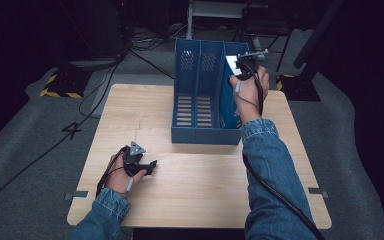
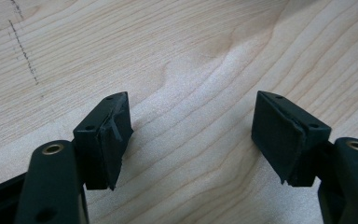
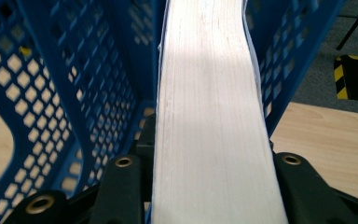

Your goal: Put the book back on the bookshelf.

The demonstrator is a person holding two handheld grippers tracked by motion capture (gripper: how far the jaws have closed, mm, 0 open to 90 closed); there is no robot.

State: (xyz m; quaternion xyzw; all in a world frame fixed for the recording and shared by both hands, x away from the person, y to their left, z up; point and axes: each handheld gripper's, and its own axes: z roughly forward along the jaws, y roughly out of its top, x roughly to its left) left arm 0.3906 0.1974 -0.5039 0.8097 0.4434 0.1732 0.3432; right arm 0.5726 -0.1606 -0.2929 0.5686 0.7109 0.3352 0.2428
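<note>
Two claws are working over a pale wooden bench [image 1: 200,190] whose grain is running in long wavy lines, with a faint pencil-like mark on it in the left gripper view. A grey carpeted floor [image 1: 30,140] is lying all around it, black cables [image 1: 105,85] are trailing across that floor, and yellow-and-black striped bases [image 1: 60,86] are standing in the dark beyond the far edge. On the far half of the bench a blue file rack [image 1: 200,95] with three compartments is standing upright, its walls pierced with small holes. The right claw [image 1: 243,64] is gripping a thick white stack of paper [image 3: 212,116] by its two faces, the page edges showing between the jaws, and the stack is sitting in the rack's right-hand compartment. The left claw [image 2: 191,140] is resting low over bare wood near the front left of the bench, its jaws standing wide apart with nothing between them.
</note>
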